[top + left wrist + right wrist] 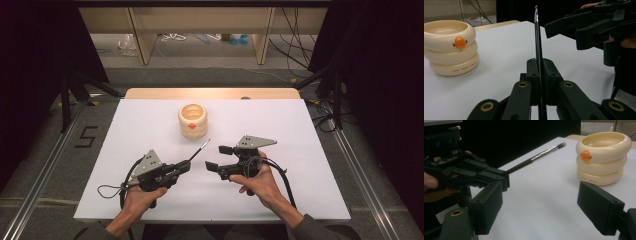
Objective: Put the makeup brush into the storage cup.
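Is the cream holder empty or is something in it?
Empty, as far as visible: the holder shows a bare inside; the brush is outside.

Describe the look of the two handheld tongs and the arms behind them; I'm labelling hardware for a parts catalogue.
Both tongs, the left and the right, are black plastic, each topped by a grey three-cornered plate. The jaws are flat rectangular blocks on linked bars with brass-coloured pivot rings. A black cable trails from each body, looping on the left. Dark grey sleeves cover the person's arms near the frame's bottom edge; the hands are bare.
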Tool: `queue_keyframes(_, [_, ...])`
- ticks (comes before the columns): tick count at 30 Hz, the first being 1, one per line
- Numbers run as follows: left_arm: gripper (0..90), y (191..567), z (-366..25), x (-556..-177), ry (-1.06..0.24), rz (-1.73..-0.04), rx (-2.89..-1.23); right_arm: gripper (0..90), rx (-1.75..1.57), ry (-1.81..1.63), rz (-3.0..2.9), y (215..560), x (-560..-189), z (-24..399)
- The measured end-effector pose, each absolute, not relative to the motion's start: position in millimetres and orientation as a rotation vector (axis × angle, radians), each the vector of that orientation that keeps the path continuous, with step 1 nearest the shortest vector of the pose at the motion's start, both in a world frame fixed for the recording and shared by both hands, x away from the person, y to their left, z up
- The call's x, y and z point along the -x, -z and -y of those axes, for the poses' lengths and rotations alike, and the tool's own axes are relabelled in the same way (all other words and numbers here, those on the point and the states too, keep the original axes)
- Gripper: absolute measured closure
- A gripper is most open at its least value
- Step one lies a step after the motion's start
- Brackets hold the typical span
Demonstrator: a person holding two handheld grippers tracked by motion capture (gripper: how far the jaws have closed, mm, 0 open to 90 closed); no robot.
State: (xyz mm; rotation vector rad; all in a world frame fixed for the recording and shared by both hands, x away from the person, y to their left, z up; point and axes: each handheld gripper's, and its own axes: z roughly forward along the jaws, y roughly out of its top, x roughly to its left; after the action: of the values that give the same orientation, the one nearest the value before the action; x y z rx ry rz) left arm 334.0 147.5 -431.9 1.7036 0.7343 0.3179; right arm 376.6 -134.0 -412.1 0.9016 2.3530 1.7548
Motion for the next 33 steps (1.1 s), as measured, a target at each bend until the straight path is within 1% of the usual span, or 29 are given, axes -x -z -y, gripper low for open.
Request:
queue_keyframes(10, [84.1, 430.9, -147.4, -331.9, -0.332, -0.756, -1.702, 22.6, -0.912, -1.79, -2.335, 414.4, -377.8, 128.4])
queue_keyframes(20, [84.1, 430.5, -147.0, -331.6, -0.336, -0.752, -1.697, 23.8, -0.915, -1.811, -2.324, 413.6, -378.5, 125.0])
queue_keyframes(33, [84.2, 429.6, -147.9, -331.9, -0.343, -0.732, -1.697, 24.9, -0.914, -1.891, -2.288, 411.4, -383.5, 110.8])
